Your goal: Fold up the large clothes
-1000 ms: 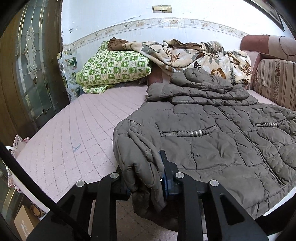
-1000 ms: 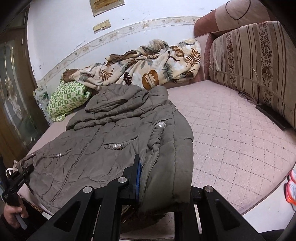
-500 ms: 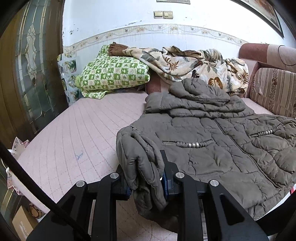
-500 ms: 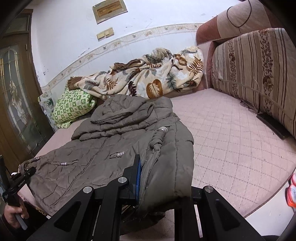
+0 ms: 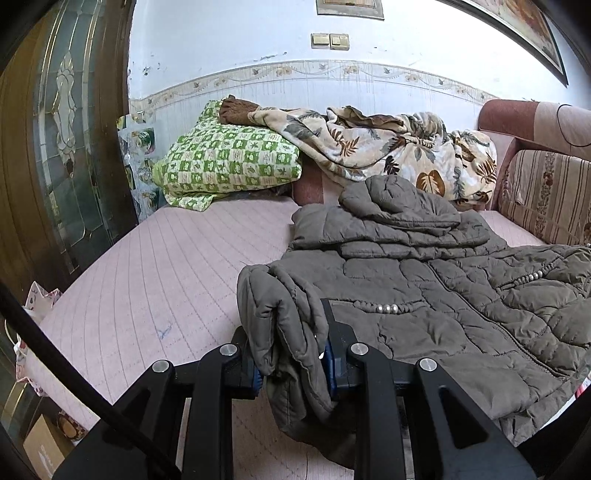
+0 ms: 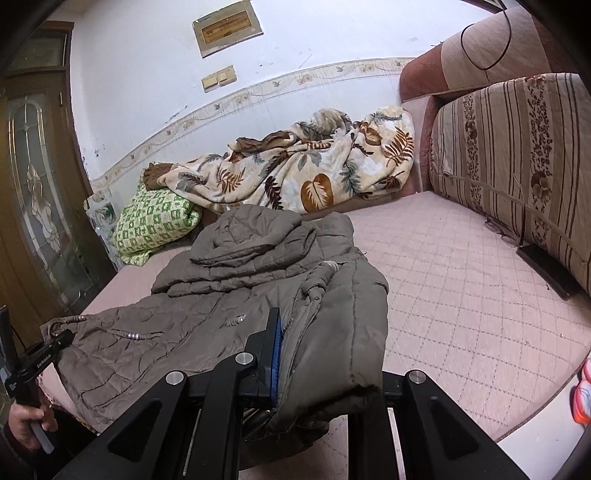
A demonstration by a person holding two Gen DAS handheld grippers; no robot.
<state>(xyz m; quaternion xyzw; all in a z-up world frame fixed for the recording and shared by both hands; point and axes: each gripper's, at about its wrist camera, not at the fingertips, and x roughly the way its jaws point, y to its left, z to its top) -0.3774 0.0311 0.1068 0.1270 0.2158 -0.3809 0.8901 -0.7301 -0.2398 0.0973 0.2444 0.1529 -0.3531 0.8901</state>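
Both claws, left claw and right claw, pinch the jacket's near hem.

White wall with floral border strip, twin beige switches, a framed panel above. Pink quilted bed; green checked pillow and leaf-print blanket heaped at wall side. Striped cushion (right edge). Dark wooden door, leaded glass. Daylight, soft.
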